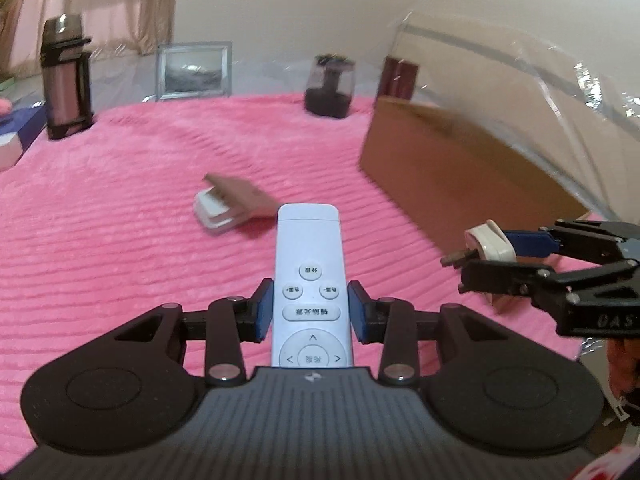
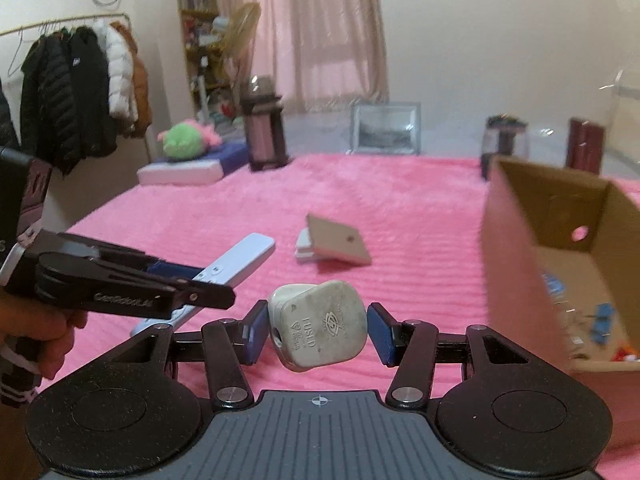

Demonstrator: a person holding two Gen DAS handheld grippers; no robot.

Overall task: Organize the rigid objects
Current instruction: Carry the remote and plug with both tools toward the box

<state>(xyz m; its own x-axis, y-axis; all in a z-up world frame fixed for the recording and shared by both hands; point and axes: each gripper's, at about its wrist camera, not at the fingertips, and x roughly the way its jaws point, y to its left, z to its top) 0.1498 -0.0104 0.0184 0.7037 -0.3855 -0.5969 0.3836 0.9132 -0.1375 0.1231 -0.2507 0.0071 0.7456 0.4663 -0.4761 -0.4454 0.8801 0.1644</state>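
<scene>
The left tongs [image 1: 311,312] pinch a white remote [image 1: 308,280] across its middle, blue pads on both long edges, the far end sticking out toward the centre of the left wrist view. The right tongs [image 2: 316,334] pinch a grubby white plug [image 2: 320,324] across its body; in the left view its dark pins point left at the right edge of the frame. Both things hang clear of the pink blanket [image 2: 400,200].

The remote looks light, stiff and smooth, so a grip across the narrow sides near the middle should keep it from tipping; a hold nearer one end would likely let it swing. The plug is a hard, compact lump, probably heavier for its size, with rounded sides that could twist between flat pads; the flatter flanks seem the safest hold. Neither looks fragile.

An open cardboard box [image 2: 520,220] stands at the right of the right wrist view, with small blue bits inside; it is probably where the things go. Mid-frame on the blanket lies a tan card [image 2: 340,244] propped on a small white case [image 2: 304,248].

The plush ribbed blanket appears to cover a bed. Along its far edge stand a dark flask [image 2: 264,136], a picture frame [image 2: 386,128], a dark jar [image 2: 504,136] and a maroon box [image 2: 584,144]. Curtains, a fan, shelves and a rack of coats fill the room's upper left.
</scene>
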